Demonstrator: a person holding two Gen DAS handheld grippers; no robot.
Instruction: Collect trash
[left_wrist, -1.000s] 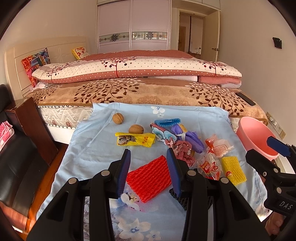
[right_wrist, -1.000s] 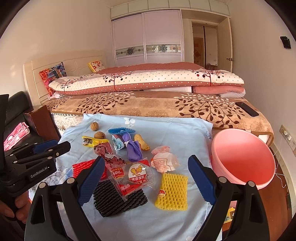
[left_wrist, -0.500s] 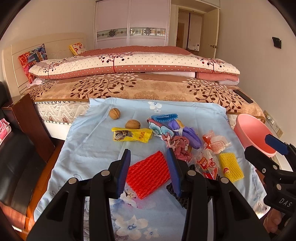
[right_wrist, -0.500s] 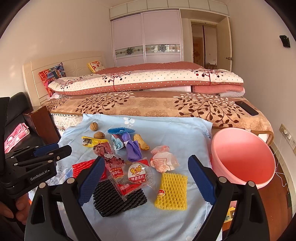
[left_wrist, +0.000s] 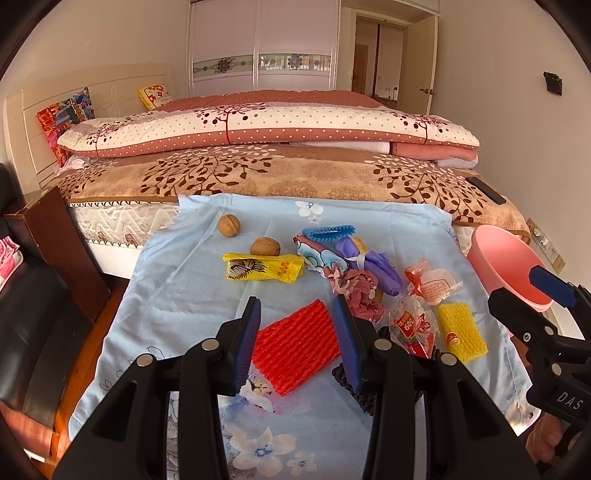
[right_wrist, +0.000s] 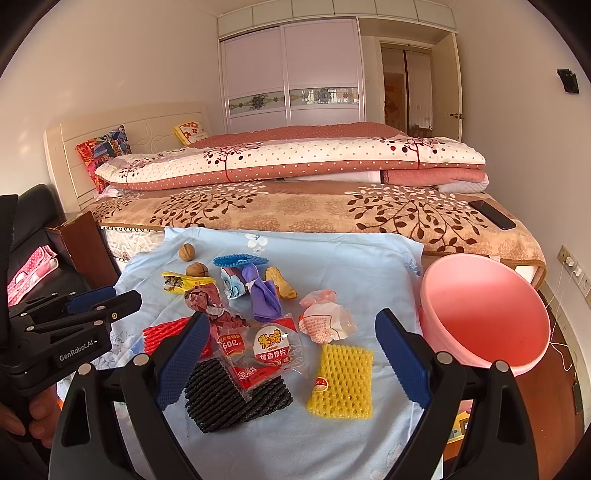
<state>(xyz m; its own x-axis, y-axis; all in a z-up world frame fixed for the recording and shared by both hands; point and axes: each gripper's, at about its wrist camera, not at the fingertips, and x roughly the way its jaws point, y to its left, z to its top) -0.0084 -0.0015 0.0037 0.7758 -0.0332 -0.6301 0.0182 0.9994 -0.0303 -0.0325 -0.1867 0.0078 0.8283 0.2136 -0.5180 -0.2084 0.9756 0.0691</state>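
Nothing on the cloth (left_wrist: 184, 295) has shifted since a second ago. Your left gripper (left_wrist: 295, 338) and right gripper (right_wrist: 291, 363) both gape, empty, above the trash. The red net (left_wrist: 295, 345) lies under the left; closing carelessly could snag cloth. The bucket (right_wrist: 487, 314) waits beside.

Two black hand-held grippers with blue pads

The left gripper (left_wrist: 295, 306) and right gripper (right_wrist: 291, 325) have silver screws; white lettering marks their sides.

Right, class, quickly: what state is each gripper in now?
Left gripper: open, holding nothing, red foam net ahead.
Right gripper: open, empty.
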